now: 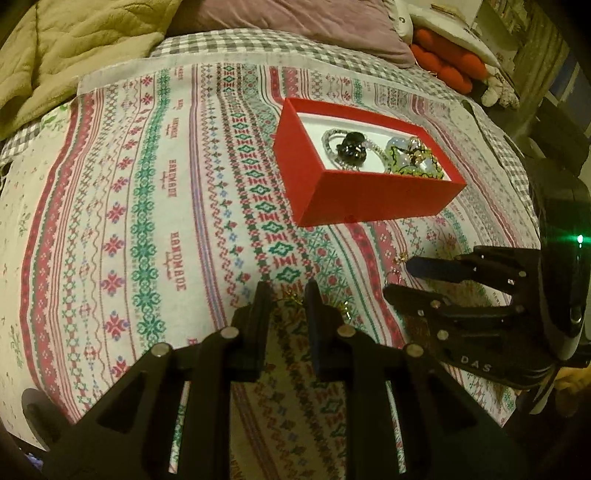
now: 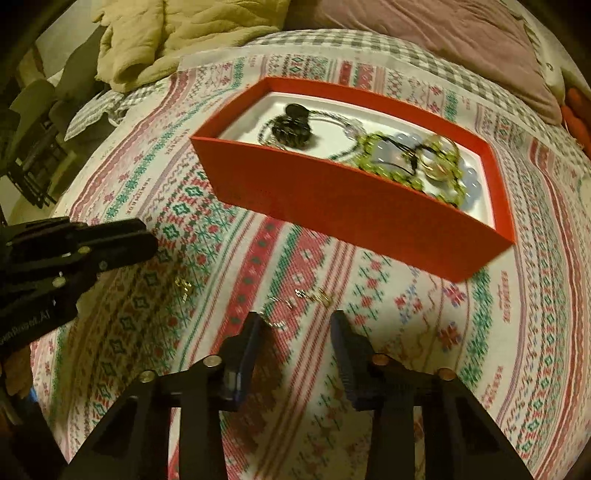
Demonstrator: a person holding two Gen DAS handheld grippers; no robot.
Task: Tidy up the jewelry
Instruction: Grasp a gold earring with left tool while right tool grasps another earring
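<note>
A red box (image 1: 369,199) with a white inside sits on the patterned cloth; it also shows in the right wrist view (image 2: 332,203). In it lie a black beaded piece on a silver chain (image 1: 349,147) (image 2: 291,125) and a green and pale-blue bead bracelet (image 1: 413,155) (image 2: 413,162). Small gold earrings (image 2: 314,295) lie on the cloth just ahead of my right gripper (image 2: 299,321), which is open over them. Another gold piece (image 2: 183,286) lies near my left gripper (image 1: 286,293), whose jaws stand a little apart around small gold pieces (image 1: 293,297).
The patterned cloth (image 1: 147,221) covers a bed with a checked sheet (image 1: 240,40). A beige quilt (image 1: 66,48) and a mauve pillow (image 1: 295,18) lie at the back. Red and white soft toys (image 1: 454,62) sit at the back right.
</note>
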